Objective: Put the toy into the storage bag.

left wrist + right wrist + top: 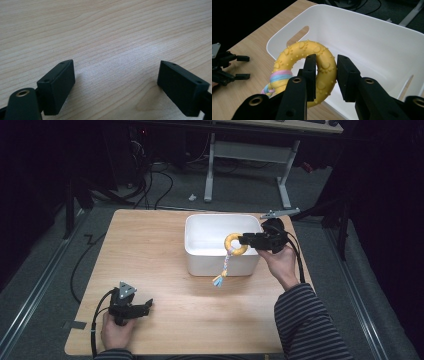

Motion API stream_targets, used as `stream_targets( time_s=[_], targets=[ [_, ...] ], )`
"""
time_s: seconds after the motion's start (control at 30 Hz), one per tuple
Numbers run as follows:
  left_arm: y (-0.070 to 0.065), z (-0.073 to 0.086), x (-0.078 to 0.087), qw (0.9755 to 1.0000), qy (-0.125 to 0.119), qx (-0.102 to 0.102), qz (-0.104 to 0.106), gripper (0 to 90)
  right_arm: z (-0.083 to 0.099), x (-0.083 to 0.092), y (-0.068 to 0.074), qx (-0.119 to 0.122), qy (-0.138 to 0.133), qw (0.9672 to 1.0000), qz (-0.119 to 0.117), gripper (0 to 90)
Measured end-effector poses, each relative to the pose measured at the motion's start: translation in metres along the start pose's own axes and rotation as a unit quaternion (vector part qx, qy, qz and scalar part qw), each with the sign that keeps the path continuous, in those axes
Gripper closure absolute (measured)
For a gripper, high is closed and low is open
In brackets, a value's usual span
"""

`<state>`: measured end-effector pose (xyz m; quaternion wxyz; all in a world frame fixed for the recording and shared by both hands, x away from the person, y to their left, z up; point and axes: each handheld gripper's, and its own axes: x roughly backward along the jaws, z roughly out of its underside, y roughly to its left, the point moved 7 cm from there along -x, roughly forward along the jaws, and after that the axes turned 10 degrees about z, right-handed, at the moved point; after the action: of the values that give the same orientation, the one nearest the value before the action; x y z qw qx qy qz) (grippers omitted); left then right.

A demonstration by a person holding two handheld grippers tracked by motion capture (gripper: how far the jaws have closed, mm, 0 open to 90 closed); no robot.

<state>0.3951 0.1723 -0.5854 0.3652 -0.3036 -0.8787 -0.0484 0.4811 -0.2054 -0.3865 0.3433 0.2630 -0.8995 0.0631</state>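
**Desk:** What sits nearest the lens?

**Photographer:** The left gripper (145, 307), held low at the near edge of the wooden counter (165, 270), its fingers (57, 86) spread wide over bare wood with nothing between them.

**Desk:** And the right?

**Photographer:** The right gripper (325, 75) pinches a yellow ring toy (312, 65) by its band, one finger through the hole, the other outside. The ring hangs over the front rim of a white bin (200, 227) at mid-counter, while its pastel braided rope (223, 269) dangles outside, down the bin's front wall.

**Desk:** How will it handle?

**Photographer:** Light, I'd judge. The ring looks like firm rubber, its studs and paw prints offering grip, so the band is the sound place to hold. The rope looks limp and likely to swing or snag on the rim.
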Motion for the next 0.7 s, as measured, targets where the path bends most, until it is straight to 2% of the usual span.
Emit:
stream_targets(
  time_s=[0.2, 0.7],
  targets=[
    [0.0, 0.0, 0.0, 1.0, 0.001, 0.0, 0.0, 14.9, -0.004, -0.005, -0.007, -0.007, 0.002, 0.9999, 0.009, 71.2],
    [0.0, 0.0, 0.0, 1.0, -0.001, -0.001, 0.0, 14.9, -0.007, -0.025, -0.028, -0.046, 0.012, 0.9982, 0.037, 71.2]
  ],
)
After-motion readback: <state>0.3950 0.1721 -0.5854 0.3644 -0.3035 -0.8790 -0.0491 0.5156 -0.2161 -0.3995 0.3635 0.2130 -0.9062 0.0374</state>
